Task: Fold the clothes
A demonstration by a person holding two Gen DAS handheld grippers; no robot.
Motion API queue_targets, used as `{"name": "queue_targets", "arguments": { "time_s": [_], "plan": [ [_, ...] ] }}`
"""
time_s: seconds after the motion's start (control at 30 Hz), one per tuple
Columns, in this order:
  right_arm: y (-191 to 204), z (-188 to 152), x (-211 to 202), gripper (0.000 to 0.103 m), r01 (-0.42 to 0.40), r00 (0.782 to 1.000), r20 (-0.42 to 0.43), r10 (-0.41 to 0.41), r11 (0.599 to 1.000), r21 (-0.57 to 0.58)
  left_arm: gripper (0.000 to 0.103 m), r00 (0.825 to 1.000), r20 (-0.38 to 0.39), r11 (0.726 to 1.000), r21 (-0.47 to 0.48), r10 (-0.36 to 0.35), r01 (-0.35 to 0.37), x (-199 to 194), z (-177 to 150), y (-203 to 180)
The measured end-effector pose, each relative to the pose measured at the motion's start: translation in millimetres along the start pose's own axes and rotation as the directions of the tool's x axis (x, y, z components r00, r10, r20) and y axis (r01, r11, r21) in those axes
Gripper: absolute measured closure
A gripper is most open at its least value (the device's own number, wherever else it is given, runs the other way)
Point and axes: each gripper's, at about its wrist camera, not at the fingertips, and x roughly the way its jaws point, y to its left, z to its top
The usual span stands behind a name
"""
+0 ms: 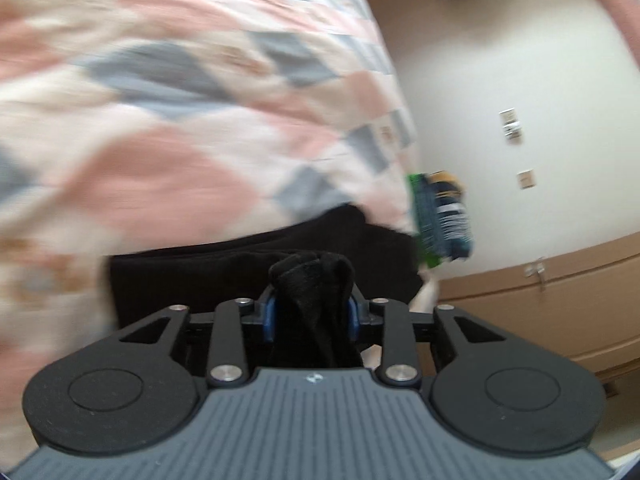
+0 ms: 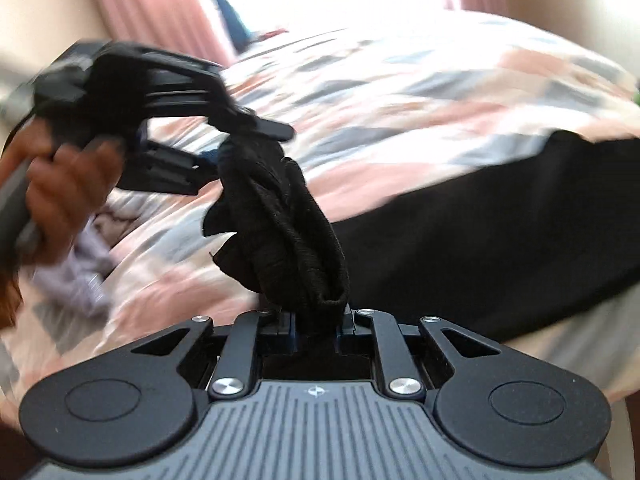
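Observation:
A small black knitted garment (image 2: 280,216) hangs bunched and stretched above the bed between my two grippers. In the right wrist view, my right gripper (image 2: 316,320) is shut on its lower end. My left gripper (image 2: 256,132), held by a person's hand (image 2: 68,188), is shut on its upper end at the upper left. In the left wrist view, the left gripper (image 1: 312,312) has the black cloth (image 1: 312,276) pinched between its blue pads (image 1: 272,316). A larger black cloth (image 2: 500,240) lies flat on the quilt behind, and in the left view this flat cloth (image 1: 180,276) lies just beyond the fingers.
The bed has a pink, grey and white patterned quilt (image 1: 180,100). A lavender garment (image 2: 76,276) lies crumpled on it at the left. A blue and green striped bundle (image 1: 440,216) sits at the bed's edge. Wooden furniture (image 1: 540,304) and a pale wall lie beyond; pink curtains (image 2: 152,4) hang behind.

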Motion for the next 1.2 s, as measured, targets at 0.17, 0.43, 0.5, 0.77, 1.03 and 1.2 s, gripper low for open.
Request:
{"name": "queue_targets", "arguments": {
  "time_s": [0.17, 0.43, 0.5, 0.77, 1.03, 1.2],
  "plan": [
    [-117.3, 18.5, 8.6, 0.087, 0.026, 0.999, -0.044, -0.021, 0.993, 0.113, 0.07, 0.999, -0.022, 1.0, -0.013, 0.026, -0.027, 90.1, -3.0, -45.3],
    [-221.2, -1.8, 36.8, 0.071, -0.173, 0.976, -0.037, 0.215, 0.867, 0.468, 0.061, 0.96, -0.018, 0.937, 0.222, 0.28, -0.269, 68.5, -42.7, -48.5],
    [-222.9, 0.8, 34.4, 0.06, -0.215, 0.967, -0.015, 0.253, 0.849, 0.482, 0.061, 0.942, -0.026, 0.913, 0.259, 0.334, -0.316, 59.9, -54.0, -43.0],
    [-226.4, 30.4, 50.6, 0.071, -0.145, 0.982, -0.048, 0.182, 0.892, 0.428, 0.061, 0.901, -0.016, 0.844, 0.358, 0.434, -0.4, 64.7, -70.4, -24.9],
    [-203.3, 69.0, 5.5, 0.087, -0.14, 0.984, 0.145, 0.107, 0.96, 0.244, 0.064, 0.915, -0.045, 0.854, 0.38, 0.4, -0.355, 72.3, -54.2, -19.5],
    [-234.6, 46.5, 52.5, 0.088, 0.0, 0.999, -0.031, 0.013, 0.924, 0.383, 0.065, 0.899, -0.081, 0.823, 0.444, 0.431, -0.354, 94.9, -58.7, -15.6]
  ]
}}
